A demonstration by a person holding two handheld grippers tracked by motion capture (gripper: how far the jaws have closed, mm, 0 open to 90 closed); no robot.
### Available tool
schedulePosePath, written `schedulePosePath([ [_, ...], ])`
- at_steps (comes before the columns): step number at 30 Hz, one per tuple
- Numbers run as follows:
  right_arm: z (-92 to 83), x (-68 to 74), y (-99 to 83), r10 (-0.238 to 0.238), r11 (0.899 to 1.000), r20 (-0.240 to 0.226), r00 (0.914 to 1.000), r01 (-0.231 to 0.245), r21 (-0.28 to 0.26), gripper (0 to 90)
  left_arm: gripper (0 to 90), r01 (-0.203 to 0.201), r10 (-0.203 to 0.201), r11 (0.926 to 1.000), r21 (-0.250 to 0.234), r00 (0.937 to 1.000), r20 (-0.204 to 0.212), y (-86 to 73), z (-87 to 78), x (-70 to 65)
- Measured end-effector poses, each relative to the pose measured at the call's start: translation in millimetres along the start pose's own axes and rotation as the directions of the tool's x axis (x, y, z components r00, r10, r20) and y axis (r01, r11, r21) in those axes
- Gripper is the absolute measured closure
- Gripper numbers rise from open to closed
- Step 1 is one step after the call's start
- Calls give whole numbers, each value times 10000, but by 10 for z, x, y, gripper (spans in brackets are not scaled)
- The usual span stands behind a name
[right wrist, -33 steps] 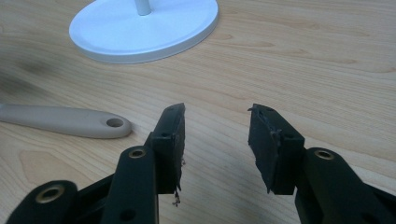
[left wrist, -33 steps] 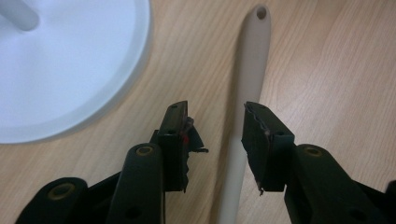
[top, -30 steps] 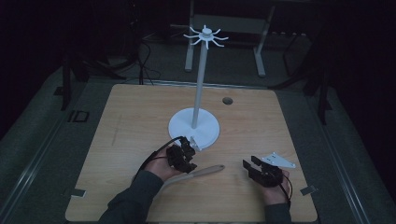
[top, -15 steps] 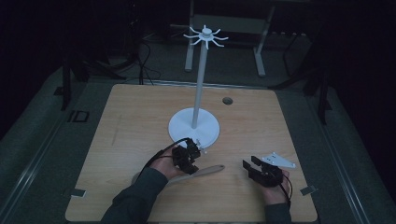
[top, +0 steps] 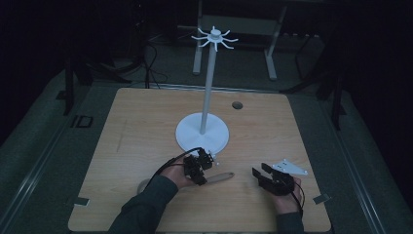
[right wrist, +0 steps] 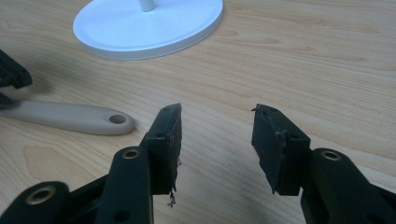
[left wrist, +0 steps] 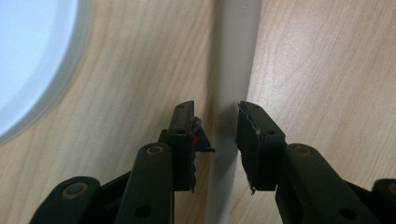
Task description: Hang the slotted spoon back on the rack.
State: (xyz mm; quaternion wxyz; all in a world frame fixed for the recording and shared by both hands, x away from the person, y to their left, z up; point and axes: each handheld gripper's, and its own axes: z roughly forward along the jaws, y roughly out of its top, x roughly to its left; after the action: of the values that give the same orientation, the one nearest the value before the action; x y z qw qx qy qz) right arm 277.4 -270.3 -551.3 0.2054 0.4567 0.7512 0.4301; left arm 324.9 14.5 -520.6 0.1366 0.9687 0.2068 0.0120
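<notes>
Lying flat on the table (top: 126, 126), a beige utensil handle (top: 221, 176) with a hanging hole at its free end rests just in front of the white stand's round base (top: 202, 134). The left gripper (left wrist: 217, 135) straddles this handle from above: its jaws have just been closing, the handle runs between them, and the pads stand very close to its sides, one nearly touching, with a thin gap visible at the other, so no firm grip is yet seen. Straddling across the handle's narrow width suits a pinch that would lift it level. In the right gripper view, the hole (right wrist: 117, 119) points toward the right gripper (right wrist: 217, 135), whose jaws have just been opening and stand wide with nothing between them; it waits near the handle's free end, probably to steady or receive it. The stand's pole (top: 208, 87) rises to a ring of hooks (top: 215, 38), the likely destination for the hole, which explains the utensil's place beside the base.
</notes>
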Motion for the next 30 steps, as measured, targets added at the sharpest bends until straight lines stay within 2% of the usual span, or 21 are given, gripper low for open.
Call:
schedulePosePath([
  [2, 2, -2, -1, 13, 10000, 10, 10000, -13, 9, 519, 687, 4, -6, 9999, 158, 9999, 140, 13, 35, -19],
  [7, 3, -2, -2, -1, 10000, 7, 10000, 1, 11, 517, 693, -117, 108, 9984, 547, 9998, 174, 27, 102, -34],
  [19, 5, -15, -6, 6, 10000, 18, 10000, -6, 7, 516, 717, -116, 91, 9970, 765, 9994, 333, 60, 155, -21],
  [30, 1, -16, -4, 47, 10000, 60, 10000, -47, 2, 517, 745, -718, 762, 9922, 1021, 9963, -401, 79, 150, -137],
])
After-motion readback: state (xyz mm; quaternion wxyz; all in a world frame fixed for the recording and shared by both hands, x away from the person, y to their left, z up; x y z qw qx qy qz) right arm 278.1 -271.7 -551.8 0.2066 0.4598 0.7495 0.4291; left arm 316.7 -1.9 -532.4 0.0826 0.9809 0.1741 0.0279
